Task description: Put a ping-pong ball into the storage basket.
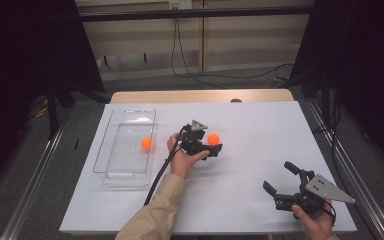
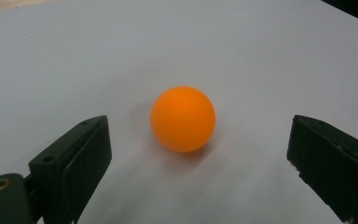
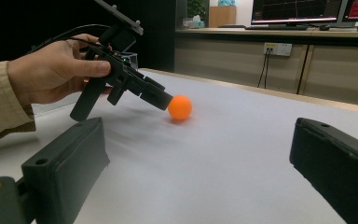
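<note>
Nearest the person, at the front right corner of the white table point(image 1: 260, 200), the right gripper point(image 1: 282, 181) rests low over the sheet in the right hand point(image 1: 314, 221), its two black jaws spread wide with nothing between them; in the right gripper view those jaws stand far apart at the bottom of the picture, bare white surface between them; the grey three-cornered plate point(image 1: 327, 188) lies on top of that gripper, pointing towards the table's right edge. Farther in, near the middle of the table, the left hand point(image 1: 182, 155), in a tan sleeve point(image 1: 155, 212), holds the left gripper point(image 1: 215, 146) tilted down towards an orange ball point(image 1: 213, 139); its jaws are wide open and grip nothing; in the left gripper view the orange ball point(image 2: 182, 119) sits on the table between the two jaw tips and a little ahead of them, touching neither; in the right gripper view the ball point(image 3: 180, 107) lies just at the tip of the left gripper point(image 3: 161, 99), whether touching it I cannot tell. A black cable point(image 1: 162, 167) trails from that gripper back along the forearm. To the left of the hand, a clear plastic tray point(image 1: 107, 155) lies on the sheet near the table's left edge; a second orange ball point(image 1: 146, 144) rests inside it, close to its right wall. Beyond the table lie grey floor and a pale wall.
</note>
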`<move>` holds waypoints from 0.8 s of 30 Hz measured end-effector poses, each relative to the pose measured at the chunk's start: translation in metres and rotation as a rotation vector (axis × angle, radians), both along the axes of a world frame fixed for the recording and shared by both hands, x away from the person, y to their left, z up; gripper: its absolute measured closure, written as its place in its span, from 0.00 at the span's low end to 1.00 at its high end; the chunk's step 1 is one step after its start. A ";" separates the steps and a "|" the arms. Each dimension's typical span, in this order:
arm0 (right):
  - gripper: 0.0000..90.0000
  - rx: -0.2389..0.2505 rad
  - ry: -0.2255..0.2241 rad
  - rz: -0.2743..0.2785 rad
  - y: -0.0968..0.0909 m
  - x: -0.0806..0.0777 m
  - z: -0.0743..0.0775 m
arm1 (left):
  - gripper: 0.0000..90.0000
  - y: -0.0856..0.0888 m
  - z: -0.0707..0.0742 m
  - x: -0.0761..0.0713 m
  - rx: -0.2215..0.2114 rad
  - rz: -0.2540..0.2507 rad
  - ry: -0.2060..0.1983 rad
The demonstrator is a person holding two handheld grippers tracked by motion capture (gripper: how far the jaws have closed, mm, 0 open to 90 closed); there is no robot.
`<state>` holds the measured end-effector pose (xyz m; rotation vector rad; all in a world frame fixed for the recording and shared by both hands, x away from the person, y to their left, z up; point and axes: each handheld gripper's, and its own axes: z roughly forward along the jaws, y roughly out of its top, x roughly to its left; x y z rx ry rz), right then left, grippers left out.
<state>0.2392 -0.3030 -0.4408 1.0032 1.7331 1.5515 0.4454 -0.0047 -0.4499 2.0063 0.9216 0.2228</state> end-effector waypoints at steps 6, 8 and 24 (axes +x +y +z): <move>0.04 0.001 0.002 0.001 0.001 0.000 0.000 | 0.08 0.000 0.000 0.001 0.004 0.005 -0.004; 0.04 -0.001 0.001 0.000 0.000 0.000 0.000 | 0.08 0.000 -0.001 0.001 0.015 0.008 -0.012; 0.04 0.004 0.002 -0.002 0.000 0.000 0.000 | 0.19 -0.003 -0.002 0.004 0.009 0.009 -0.031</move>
